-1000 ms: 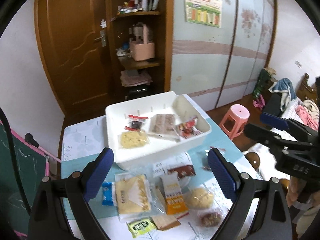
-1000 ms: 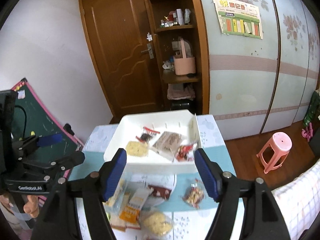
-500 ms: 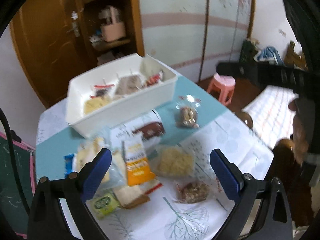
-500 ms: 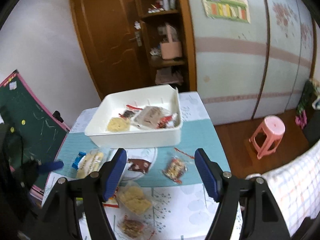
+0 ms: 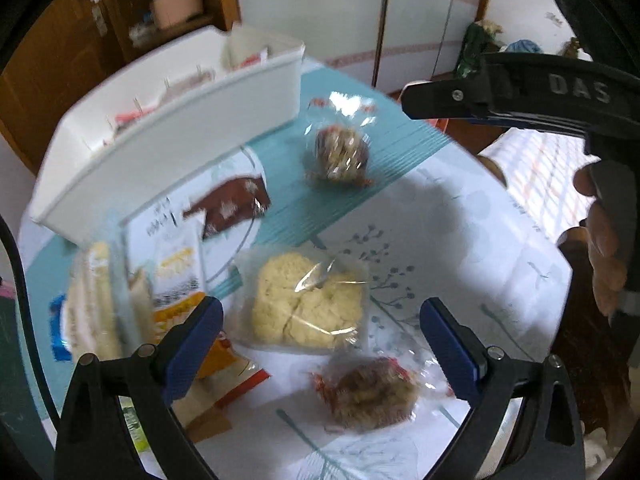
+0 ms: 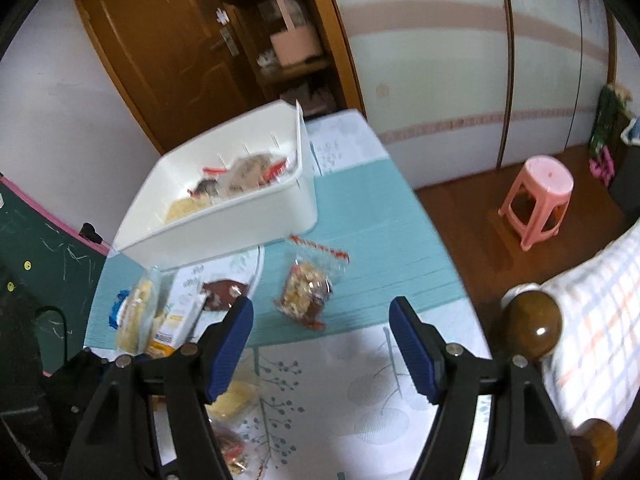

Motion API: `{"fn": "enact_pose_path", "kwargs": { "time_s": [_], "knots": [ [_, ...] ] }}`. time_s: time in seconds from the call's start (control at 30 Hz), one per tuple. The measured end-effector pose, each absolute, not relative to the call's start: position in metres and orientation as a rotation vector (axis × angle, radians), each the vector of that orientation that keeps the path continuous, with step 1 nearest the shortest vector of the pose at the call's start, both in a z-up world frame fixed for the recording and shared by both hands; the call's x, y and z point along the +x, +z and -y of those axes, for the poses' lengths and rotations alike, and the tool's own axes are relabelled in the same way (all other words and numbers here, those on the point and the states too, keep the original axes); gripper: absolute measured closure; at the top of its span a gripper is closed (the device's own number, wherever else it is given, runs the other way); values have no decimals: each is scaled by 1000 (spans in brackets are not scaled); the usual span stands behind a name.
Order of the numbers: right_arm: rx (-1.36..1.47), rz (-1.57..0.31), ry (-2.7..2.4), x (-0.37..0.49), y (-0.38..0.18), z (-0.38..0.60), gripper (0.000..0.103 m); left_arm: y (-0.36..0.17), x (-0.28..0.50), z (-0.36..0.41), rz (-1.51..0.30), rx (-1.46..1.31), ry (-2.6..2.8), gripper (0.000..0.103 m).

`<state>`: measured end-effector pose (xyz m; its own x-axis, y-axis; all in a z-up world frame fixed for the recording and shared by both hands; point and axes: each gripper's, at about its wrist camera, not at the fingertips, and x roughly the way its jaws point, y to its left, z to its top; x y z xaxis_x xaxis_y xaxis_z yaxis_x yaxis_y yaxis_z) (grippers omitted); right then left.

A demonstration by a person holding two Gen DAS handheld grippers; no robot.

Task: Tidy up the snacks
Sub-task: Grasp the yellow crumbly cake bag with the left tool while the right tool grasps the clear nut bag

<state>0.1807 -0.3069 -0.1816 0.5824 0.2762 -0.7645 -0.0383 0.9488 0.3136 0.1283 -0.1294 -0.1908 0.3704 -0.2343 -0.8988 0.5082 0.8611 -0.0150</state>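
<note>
Left gripper: jaws wide, empty, above the pale crumbly packet. Stacked packets crowd its left finger; closing here could snag a neighbour. White bin stands beyond, partly filled. Right gripper: jaws wide, empty, near the nut-cluster packet. Risk: the crinkly wrap slips. Table edge lies close on the right; bare tabletop between.

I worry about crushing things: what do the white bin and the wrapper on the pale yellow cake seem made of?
White bin: apparently rigid plastic, smooth matte walls, moulded rim. Pale yellow cake: thin clear film, probably plastic, showing glare and crinkles.
</note>
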Motion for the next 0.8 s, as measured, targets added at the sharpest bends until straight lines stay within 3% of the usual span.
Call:
{"fn": "enact_pose_path", "kwargs": {
  "time_s": [0.6,0.63,0.73,0.8],
  "knots": [
    [263,-1053,197,242,-245,272,32,-235,160,136,-1187,294,-494,5],
    [242,-1043,189,241,-245,270,35,-237,161,137,-1196,296,-493,5],
    [236,-1047,244,239,-245,266,57,-240,163,139,-1194,318,-477,10],
    [232,-1048,239,236,-244,267,57,-238,162,141,-1184,325,-481,22]
  ]
}}
